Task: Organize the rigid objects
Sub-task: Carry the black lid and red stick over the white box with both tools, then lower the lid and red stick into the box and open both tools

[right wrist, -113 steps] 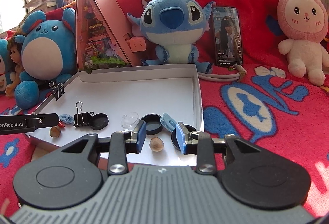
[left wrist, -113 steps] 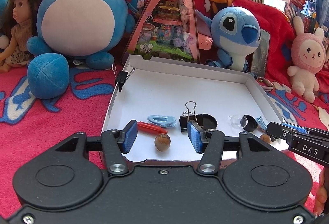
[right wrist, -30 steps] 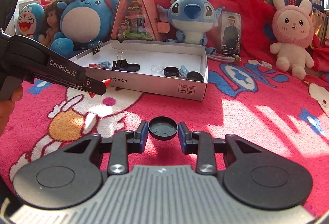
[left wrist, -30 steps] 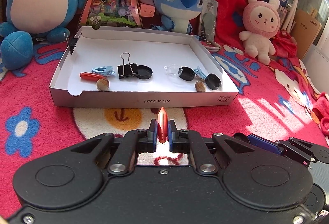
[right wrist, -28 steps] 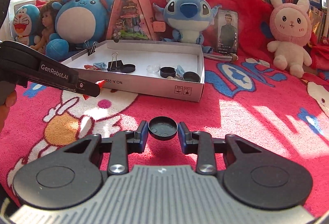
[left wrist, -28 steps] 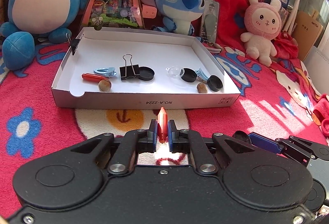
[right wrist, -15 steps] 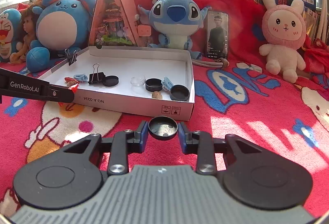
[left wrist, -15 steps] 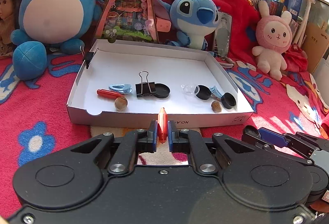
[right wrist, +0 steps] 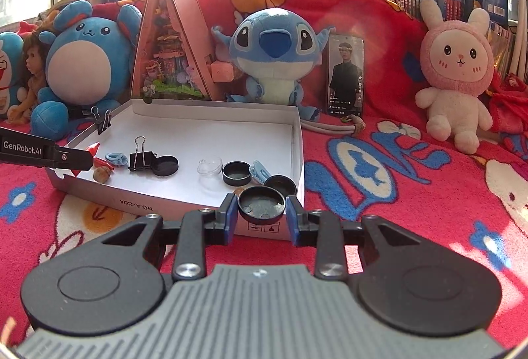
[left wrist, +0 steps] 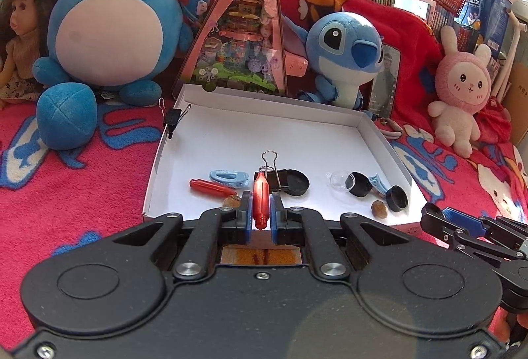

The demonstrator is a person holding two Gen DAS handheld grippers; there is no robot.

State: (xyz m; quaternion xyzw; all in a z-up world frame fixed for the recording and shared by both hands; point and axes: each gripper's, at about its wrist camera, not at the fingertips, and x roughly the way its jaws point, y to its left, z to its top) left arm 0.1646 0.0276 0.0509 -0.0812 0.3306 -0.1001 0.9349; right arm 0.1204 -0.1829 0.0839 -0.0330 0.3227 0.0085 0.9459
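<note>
My left gripper is shut on a red spindle-shaped piece, held above the near edge of the white cardboard tray. My right gripper is shut on a black round cap, at the tray's near right corner. In the tray lie another red piece, a blue clip, a black binder clip, black caps, a clear dome and two brown nuts. The left gripper shows in the right wrist view.
Plush toys stand behind the tray: a blue round one, a Stitch, a pink rabbit. A triangular pink display box, a phone and a doll are there too. A binder clip grips the tray's left wall.
Both grippers have moved forward to the tray's near edge, carrying the red piece and the black cap. The tray now looks much closer.
</note>
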